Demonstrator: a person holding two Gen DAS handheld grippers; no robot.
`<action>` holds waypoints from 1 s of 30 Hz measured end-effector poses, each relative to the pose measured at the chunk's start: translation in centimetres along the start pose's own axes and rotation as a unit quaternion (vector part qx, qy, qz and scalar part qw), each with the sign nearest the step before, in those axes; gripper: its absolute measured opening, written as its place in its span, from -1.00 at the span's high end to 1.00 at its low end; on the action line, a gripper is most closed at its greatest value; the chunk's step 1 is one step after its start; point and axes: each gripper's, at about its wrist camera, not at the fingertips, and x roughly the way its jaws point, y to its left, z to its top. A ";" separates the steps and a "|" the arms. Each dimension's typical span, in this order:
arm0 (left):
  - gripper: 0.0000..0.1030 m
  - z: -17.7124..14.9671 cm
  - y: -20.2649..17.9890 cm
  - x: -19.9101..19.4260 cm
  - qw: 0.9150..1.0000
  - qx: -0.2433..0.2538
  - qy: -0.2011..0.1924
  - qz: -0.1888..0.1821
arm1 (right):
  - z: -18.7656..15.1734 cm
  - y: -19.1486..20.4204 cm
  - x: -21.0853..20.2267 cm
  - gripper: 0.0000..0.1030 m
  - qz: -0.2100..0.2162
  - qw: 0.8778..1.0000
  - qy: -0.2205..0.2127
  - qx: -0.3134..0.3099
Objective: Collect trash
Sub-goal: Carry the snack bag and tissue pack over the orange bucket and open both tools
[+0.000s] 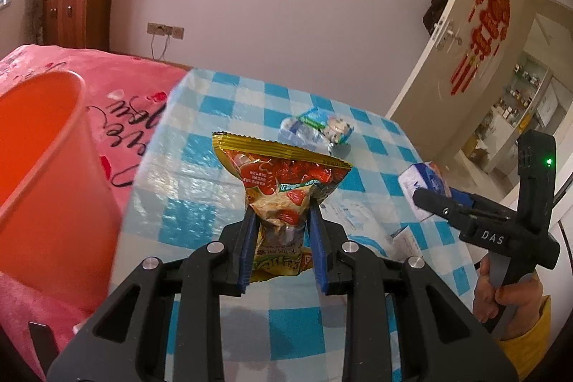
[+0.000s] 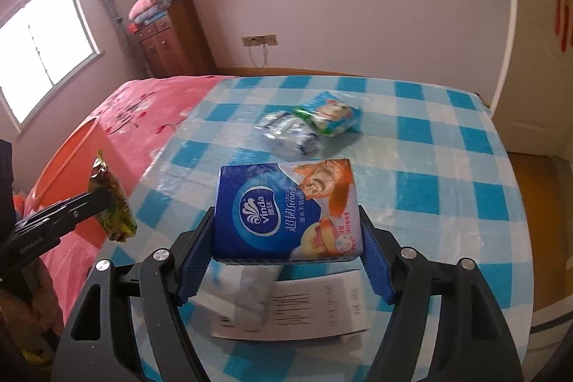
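Observation:
My left gripper [image 1: 283,213] is shut on a yellow and red snack wrapper [image 1: 283,178], pinched at its waist and held above the table. In the right wrist view that wrapper [image 2: 114,203] hangs at the left, close to an orange bin [image 2: 68,181]. My right gripper [image 2: 286,221] is shut on a blue tissue pack [image 2: 286,210], its blue pads pressed on both sides, lifted off the table. The same pack [image 1: 424,183] shows at the right of the left wrist view. A crumpled clear wrapper [image 2: 286,133] and a small green and blue packet [image 2: 329,113] lie further back.
The table carries a blue and white checked cloth [image 2: 447,167], with a printed white paper sheet [image 2: 308,306] under my right gripper. A pink bed cover [image 1: 107,88] lies to the left, and the orange bin [image 1: 43,167] stands against it. An open door [image 1: 476,34] is at the right.

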 end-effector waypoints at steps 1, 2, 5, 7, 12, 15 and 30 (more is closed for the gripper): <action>0.44 0.0 0.2 -0.6 1.000 -0.001 -0.006 0.000 | 0.2 0.5 -0.1 -0.41 0.004 1.000 0.000 -0.004; 0.44 0.1 0.4 -1.2 1.000 -0.003 -0.012 0.001 | 0.4 1.2 0.0 -0.41 0.010 1.000 0.002 -0.009; 0.44 0.5 1.2 -3.0 0.999 -0.010 -0.030 0.006 | 0.9 3.3 0.1 -0.41 0.024 0.999 0.006 -0.024; 0.44 0.7 1.8 -4.1 0.999 -0.015 -0.041 0.009 | 1.3 4.8 0.2 -0.41 0.036 0.999 0.009 -0.034; 0.44 1.4 4.1 -7.2 0.996 -0.032 -0.073 0.027 | 2.5 9.7 0.7 -0.41 0.070 0.995 0.014 -0.074; 0.44 1.8 6.0 -8.9 0.994 -0.050 -0.091 0.042 | 3.3 12.6 0.8 -0.41 0.092 0.991 0.014 -0.097; 0.44 2.5 15.1 -11.9 0.977 -0.135 -0.124 0.111 | 6.7 26.5 3.4 -0.41 0.176 0.959 0.007 -0.221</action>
